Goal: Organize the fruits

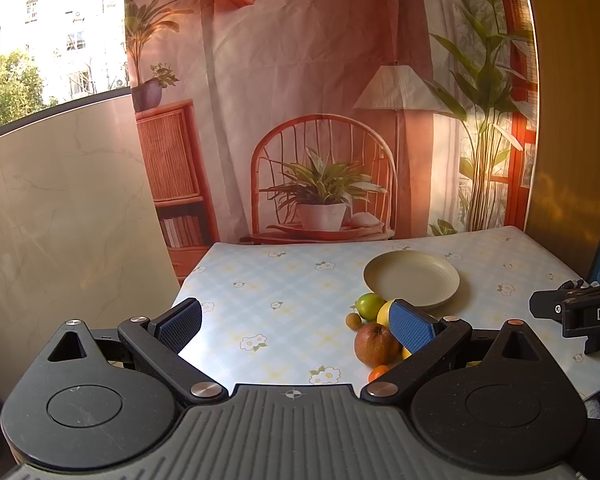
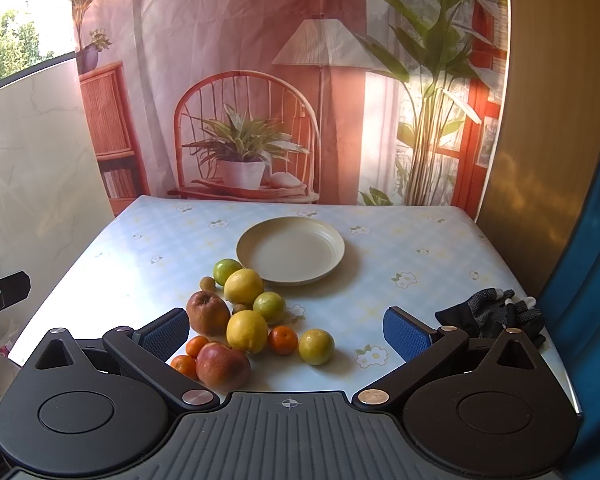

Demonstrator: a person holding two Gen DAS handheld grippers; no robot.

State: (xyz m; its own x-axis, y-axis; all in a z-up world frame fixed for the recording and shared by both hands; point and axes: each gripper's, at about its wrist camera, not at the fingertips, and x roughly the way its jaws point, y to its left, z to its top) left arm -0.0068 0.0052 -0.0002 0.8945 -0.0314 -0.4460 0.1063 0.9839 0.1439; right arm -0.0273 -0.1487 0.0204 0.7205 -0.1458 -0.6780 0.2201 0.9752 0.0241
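A cream plate (image 2: 291, 249) sits empty mid-table, also in the left wrist view as plate (image 1: 411, 278). In front of it lies a cluster of fruit: two lemons (image 2: 247, 331), green limes (image 2: 227, 271), two reddish apples (image 2: 222, 364), small oranges (image 2: 283, 339) and a yellow-green citrus (image 2: 316, 346). My right gripper (image 2: 286, 330) is open just before the cluster, holding nothing. My left gripper (image 1: 296, 322) is open to the left of the fruit; its right finger hides part of a lemon (image 1: 385, 313) beside an apple (image 1: 375, 344) and a lime (image 1: 370, 305).
The table wears a pale floral cloth (image 2: 400, 252). A black glove (image 2: 490, 312) lies near its right edge. A printed backdrop (image 2: 260, 80) hangs behind the table, a marble panel (image 1: 60, 208) stands at left and a wooden panel (image 2: 540, 160) at right.
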